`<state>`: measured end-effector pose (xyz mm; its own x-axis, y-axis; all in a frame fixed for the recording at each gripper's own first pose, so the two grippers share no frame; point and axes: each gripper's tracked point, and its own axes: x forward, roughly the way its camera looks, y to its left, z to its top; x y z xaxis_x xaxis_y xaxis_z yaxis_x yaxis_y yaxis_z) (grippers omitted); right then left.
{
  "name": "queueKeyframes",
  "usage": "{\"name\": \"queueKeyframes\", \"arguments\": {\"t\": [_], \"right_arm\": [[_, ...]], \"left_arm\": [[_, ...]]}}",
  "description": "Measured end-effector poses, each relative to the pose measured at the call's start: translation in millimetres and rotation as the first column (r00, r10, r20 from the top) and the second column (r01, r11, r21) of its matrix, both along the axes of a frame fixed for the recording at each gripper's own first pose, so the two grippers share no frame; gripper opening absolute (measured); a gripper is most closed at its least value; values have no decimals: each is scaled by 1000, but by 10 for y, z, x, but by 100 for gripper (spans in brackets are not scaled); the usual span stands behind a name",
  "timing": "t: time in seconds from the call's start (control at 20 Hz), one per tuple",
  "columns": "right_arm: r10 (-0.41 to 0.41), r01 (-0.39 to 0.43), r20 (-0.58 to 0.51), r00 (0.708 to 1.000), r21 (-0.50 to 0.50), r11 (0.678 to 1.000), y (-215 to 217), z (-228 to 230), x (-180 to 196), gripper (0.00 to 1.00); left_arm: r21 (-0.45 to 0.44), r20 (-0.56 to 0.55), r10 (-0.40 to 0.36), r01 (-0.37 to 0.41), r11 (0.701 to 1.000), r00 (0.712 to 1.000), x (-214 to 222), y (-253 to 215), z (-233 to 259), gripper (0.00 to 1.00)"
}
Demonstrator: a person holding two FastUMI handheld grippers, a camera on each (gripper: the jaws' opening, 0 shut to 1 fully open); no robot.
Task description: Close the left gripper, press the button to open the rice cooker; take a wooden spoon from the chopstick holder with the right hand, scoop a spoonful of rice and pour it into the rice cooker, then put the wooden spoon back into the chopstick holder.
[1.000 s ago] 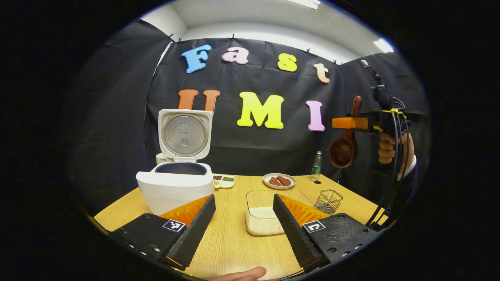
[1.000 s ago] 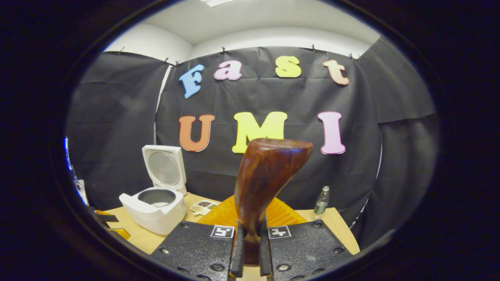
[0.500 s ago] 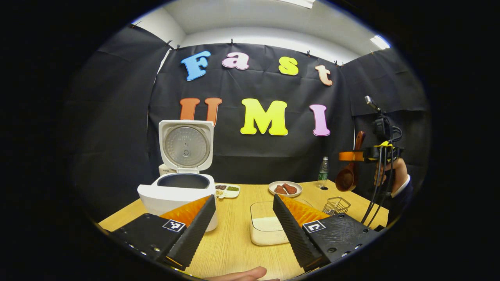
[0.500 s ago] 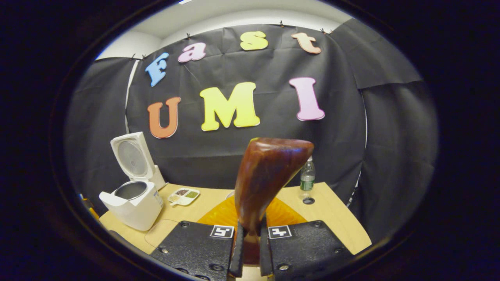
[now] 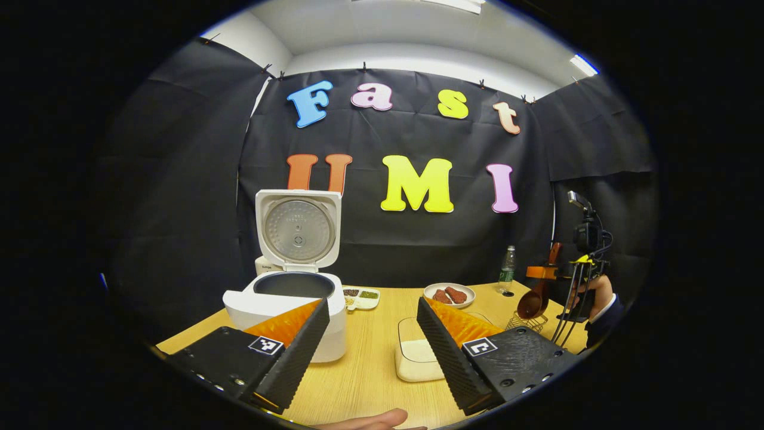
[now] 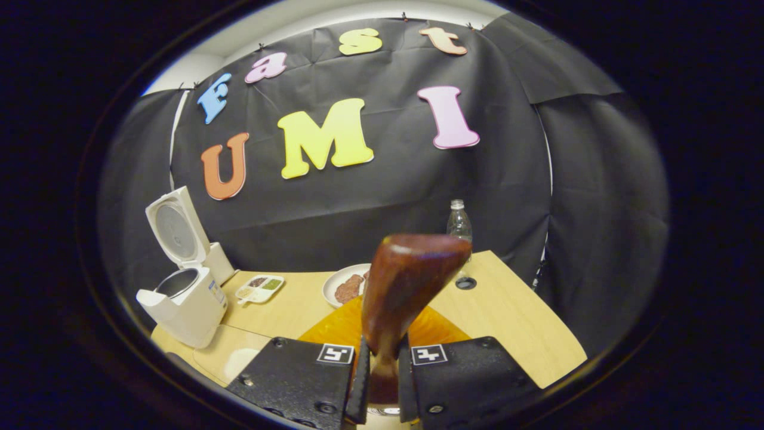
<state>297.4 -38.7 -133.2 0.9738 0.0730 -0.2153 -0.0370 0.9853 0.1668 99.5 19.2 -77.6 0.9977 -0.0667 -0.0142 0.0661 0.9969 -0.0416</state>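
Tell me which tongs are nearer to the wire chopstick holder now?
Right. The right tongs hang just above the chopstick holder, gripping the wooden spoon; the left tongs stay across the table.

Right gripper view: the wooden spoon shows its handle end alone; its bowl lies beneath the right gripper, cut off by the lower edge. Left gripper view: the chopstick holder beside the spoon's bowl is small and partly masked by the left gripper, whose finger also covers part of the rice container. The contents of the rice cooker cannot be told.
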Motion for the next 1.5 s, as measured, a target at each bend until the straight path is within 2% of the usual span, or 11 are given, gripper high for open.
{"name": "queueKeyframes", "arguments": {"t": [0.1, 0.15, 0.35, 0.45, 0.5, 0.55, 1.05, 1.15, 1.25, 1.35, 1.5], "right_arm": [[-28, 28, 15, 1000, -11, 1000, -123, 6, 9, 27], [-50, 50, 29, 998, -20, 999, -196, 40, -16, 41], [-103, 109, 96, 990, -56, 992, -333, 253, -262, 80], [-118, 129, 116, 986, -86, 988, -358, 325, -420, 94], [-118, 131, 128, 985, -96, 987, -349, 364, -485, 90], [-114, 130, 140, 983, -104, 986, -327, 420, -565, 93], [-68, 97, 210, 975, -133, 986, -105, 681, -1339, 96], [-58, 91, 226, 972, -139, 986, -86, 710, -1439, 96], [-71, 105, 232, 970, -136, 985, -116, 730, -1503, 96], [-80, 113, 230, 970, -135, 984, -120, 719, -1548, 92], [-78, 107, 220, 972, -124, 987, -115, 725, -1565, 94]], "left_arm": [[3, 9, 10, -10, 1000, 1000, 60, 48, 65, 94], [2, 6, 11, -11, 1000, 1000, 76, 69, 79, 94], [-12, 12, 24, -24, 1000, 1000, 158, 176, 181, 94], [-20, 23, 27, -27, 999, 999, 193, 221, 276, 94], [-21, 25, 26, -26, 999, 999, 208, 238, 314, 94], [-15, 25, 24, -23, 1000, 999, 239, 264, 350, 94], [149, 93, 31, -45, 988, 995, 607, 600, 1139, 93], [173, 133, 37, -60, 983, 990, 735, 688, 1355, 95], [190, 134, 88, -112, 975, 987, 868, 836, 1452, 95], [181, 140, 101, -126, 975, 985, 1015, 882, 1600, 95], [80, 144, 87, -100, 992, 986, 1328, 909, 1814, 95]]}}
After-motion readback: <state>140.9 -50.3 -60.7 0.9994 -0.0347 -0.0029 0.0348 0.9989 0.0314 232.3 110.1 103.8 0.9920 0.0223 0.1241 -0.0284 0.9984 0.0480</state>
